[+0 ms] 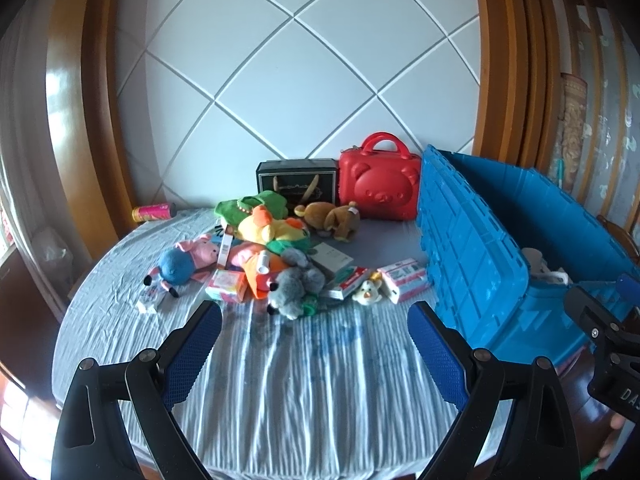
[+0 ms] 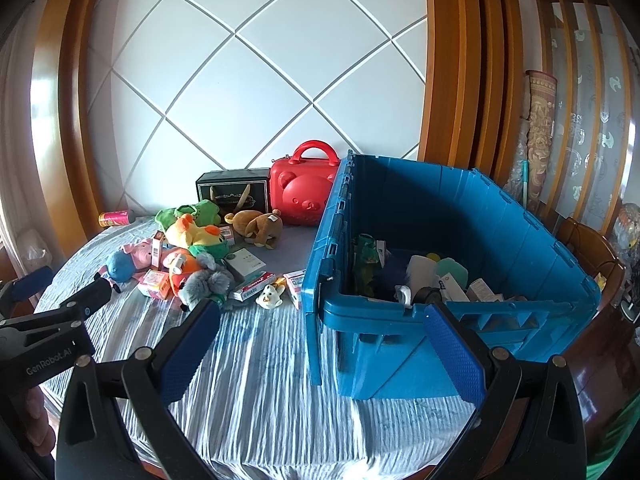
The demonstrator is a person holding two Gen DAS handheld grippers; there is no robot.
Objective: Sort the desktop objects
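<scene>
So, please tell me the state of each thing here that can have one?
left claw: open, holding nothing
right claw: open, holding nothing
blue crate: lid open, partly filled
red bear case: closed, upright
pink can: lying on its side
grey plush: lying in the pile

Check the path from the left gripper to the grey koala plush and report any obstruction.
Nothing visible blocks it. The left gripper is open and empty above bare tablecloth, and the grey koala plush lies at the pile's near edge, facing the gripper, with no item in front of it.
</scene>
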